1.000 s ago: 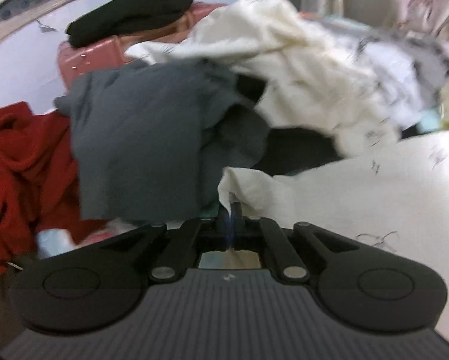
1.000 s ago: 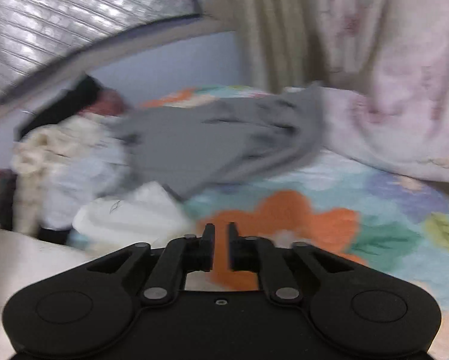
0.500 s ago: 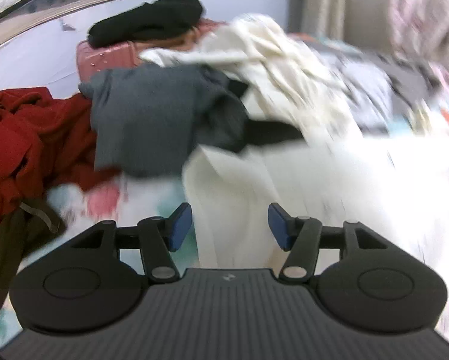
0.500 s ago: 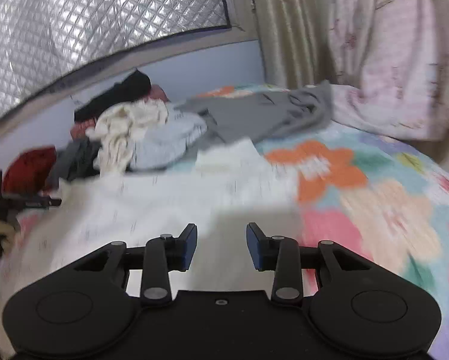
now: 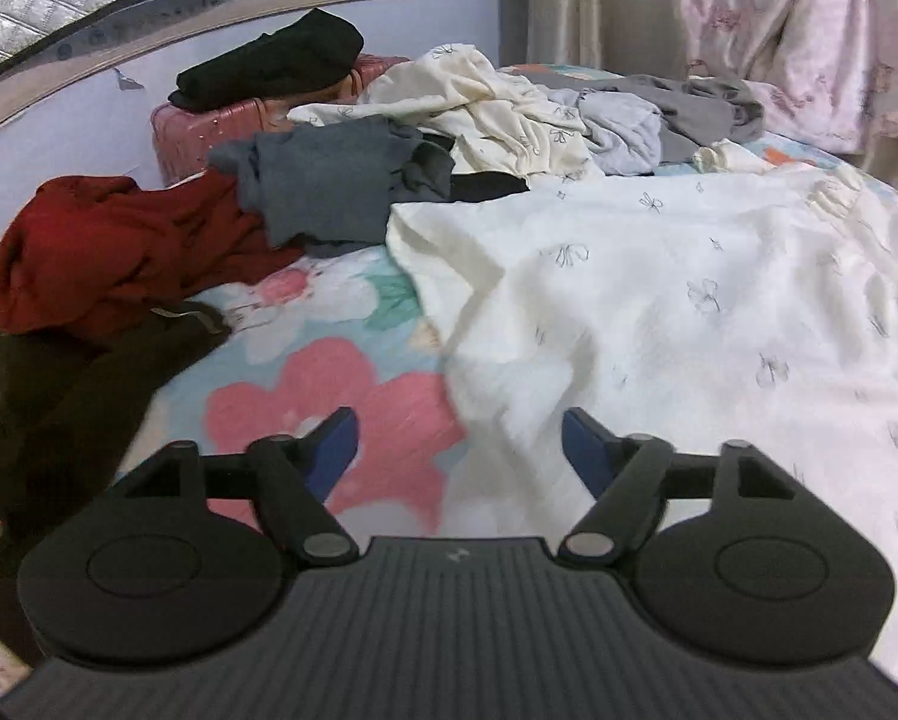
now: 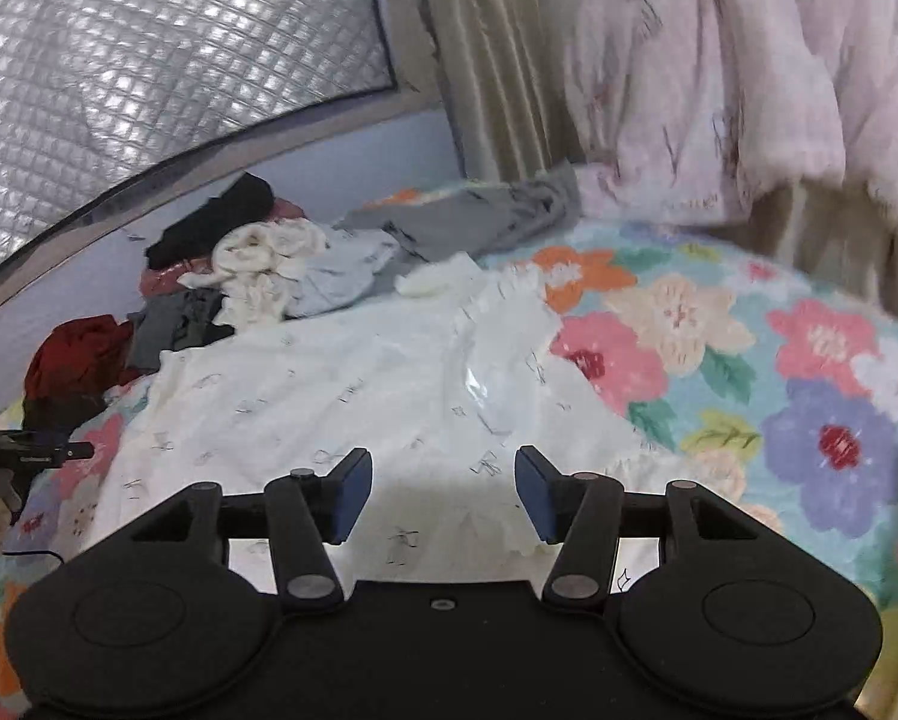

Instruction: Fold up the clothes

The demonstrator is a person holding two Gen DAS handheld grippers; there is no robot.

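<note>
A white garment with small grey bow prints (image 5: 689, 300) (image 6: 341, 396) lies spread out on the flowered bed sheet (image 5: 329, 384) (image 6: 749, 396). My left gripper (image 5: 458, 450) hovers above its near left edge, jaws still opening, nothing between the blue pads. My right gripper (image 6: 443, 489) hangs over the garment's near right part, jaws also opening and empty. The left gripper (image 6: 41, 450) and the hand holding it show at the far left of the right wrist view.
A heap of clothes lies behind the garment: a red top (image 5: 119, 240), a dark grey shirt (image 5: 329, 180), cream cloth (image 5: 479, 102), light grey pieces (image 5: 677, 102) and a black item (image 5: 269, 60) on a pink case (image 5: 209, 126). A pink quilt (image 6: 719, 60) hangs at the right.
Both grippers let go of the white garment and opened, then drew back toward me and rose. The garment now lies flat on the bed.
</note>
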